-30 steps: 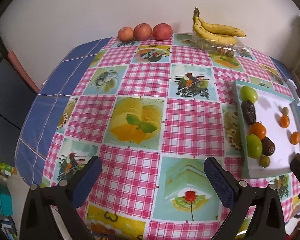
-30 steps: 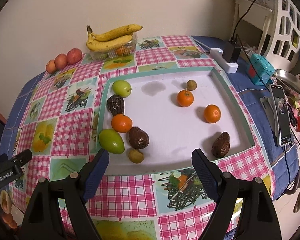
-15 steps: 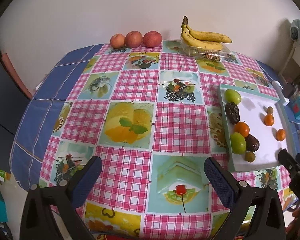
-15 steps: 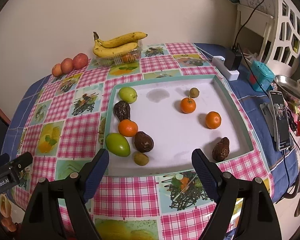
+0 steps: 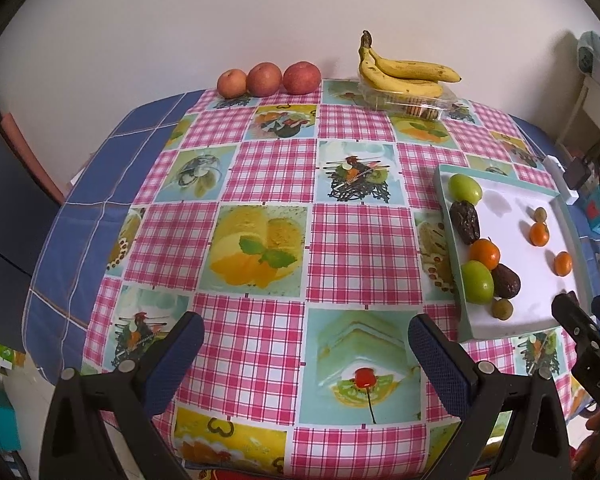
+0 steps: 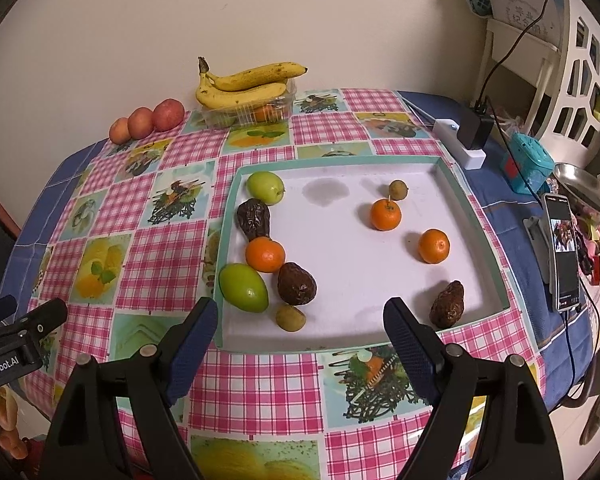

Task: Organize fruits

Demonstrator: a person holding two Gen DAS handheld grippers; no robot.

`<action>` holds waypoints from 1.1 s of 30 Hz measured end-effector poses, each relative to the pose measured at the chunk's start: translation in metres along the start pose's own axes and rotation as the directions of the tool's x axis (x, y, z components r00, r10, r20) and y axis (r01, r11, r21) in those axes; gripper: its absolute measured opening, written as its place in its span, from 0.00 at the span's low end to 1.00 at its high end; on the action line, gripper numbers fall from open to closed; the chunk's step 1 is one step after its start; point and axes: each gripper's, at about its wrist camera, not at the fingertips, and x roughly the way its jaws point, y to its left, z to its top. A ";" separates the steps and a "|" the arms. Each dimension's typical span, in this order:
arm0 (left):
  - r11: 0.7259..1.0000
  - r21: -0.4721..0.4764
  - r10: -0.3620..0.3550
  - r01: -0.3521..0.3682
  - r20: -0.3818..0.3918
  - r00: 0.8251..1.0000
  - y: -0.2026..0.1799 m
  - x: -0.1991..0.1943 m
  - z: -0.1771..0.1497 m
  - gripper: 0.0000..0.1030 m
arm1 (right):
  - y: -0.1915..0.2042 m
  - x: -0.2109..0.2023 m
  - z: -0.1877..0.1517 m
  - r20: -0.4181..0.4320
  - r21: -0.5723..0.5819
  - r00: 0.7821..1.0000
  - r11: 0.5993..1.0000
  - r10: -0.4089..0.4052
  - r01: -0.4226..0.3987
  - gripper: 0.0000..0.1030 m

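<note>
Both grippers have drawn back from the surface; the left gripper and right gripper gape wide, empty. Fruit lies scattered in the tray, bananas behind. Only the right view shows a phone.

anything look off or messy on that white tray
Two things: a greyish stain on the white tray near its far edge, and the dark fruits look shrivelled and wrinkled. Fruit kinds lie mixed. Nothing is spilled.
</note>
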 end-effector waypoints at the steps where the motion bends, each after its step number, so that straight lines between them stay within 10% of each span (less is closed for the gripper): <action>1: 1.000 0.003 0.001 -0.001 -0.001 1.000 0.000 0.000 0.000 1.00 | 0.000 0.000 0.000 -0.001 -0.002 1.000 1.000 0.001 -0.001 0.83; 33: 1.000 0.008 0.002 -0.002 -0.008 1.000 -0.003 0.002 0.001 1.00 | -0.002 0.003 -0.003 -0.016 -0.016 1.000 1.000 -0.003 0.003 0.83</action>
